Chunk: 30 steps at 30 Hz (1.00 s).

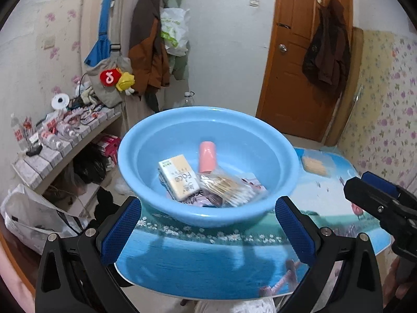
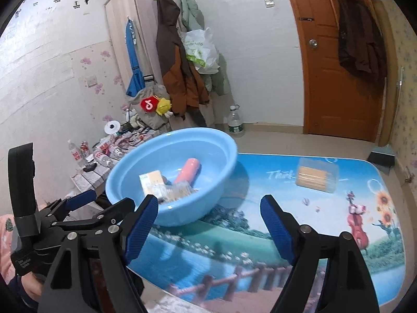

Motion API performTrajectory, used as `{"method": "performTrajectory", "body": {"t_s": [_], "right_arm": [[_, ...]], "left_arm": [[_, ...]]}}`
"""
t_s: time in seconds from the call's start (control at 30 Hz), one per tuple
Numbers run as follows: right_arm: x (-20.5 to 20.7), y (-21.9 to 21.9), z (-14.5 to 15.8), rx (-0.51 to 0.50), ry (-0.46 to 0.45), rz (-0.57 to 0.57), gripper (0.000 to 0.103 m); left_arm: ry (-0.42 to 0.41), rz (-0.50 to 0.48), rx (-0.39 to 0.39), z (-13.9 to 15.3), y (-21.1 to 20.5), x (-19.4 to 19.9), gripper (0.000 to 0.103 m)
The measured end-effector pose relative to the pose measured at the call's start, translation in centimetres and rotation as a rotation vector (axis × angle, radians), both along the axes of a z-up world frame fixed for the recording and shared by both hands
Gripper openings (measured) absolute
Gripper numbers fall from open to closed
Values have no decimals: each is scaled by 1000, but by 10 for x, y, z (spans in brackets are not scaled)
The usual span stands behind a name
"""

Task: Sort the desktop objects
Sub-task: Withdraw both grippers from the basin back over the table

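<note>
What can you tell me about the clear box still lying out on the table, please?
The clear box looks like thin transparent plastic, rectangular with rounded corners, packed with pale tan sticks lying side by side, perhaps toothpicks or swabs; motion blur hides detail. It lies flat and apparently closed on the picture-printed table, toward the far edge, well apart from the blue basin. Nothing touches it except the table; both grippers are clear of it.

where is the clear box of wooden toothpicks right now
The clear plastic box of wooden toothpicks lies on the picture-printed table mat, outside and right of the light blue plastic basin, toward the far edge.
</note>
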State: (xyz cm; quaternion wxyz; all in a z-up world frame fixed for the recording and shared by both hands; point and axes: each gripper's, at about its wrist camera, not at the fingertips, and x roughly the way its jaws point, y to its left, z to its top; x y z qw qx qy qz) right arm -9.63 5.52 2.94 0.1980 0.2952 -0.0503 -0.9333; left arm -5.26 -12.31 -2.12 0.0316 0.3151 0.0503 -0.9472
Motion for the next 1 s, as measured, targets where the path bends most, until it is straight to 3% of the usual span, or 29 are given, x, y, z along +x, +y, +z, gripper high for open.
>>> {"method": "performTrajectory", "body": {"t_s": [0.3,1.0], "right_arm": [[27,9,3,-4,37,-14,89],[29,24,2,-29,23,-41,89]], "left_arm": [[18,-22,-40,12,19,10,103],[19,-37,-42,15,28,15,103]]}}
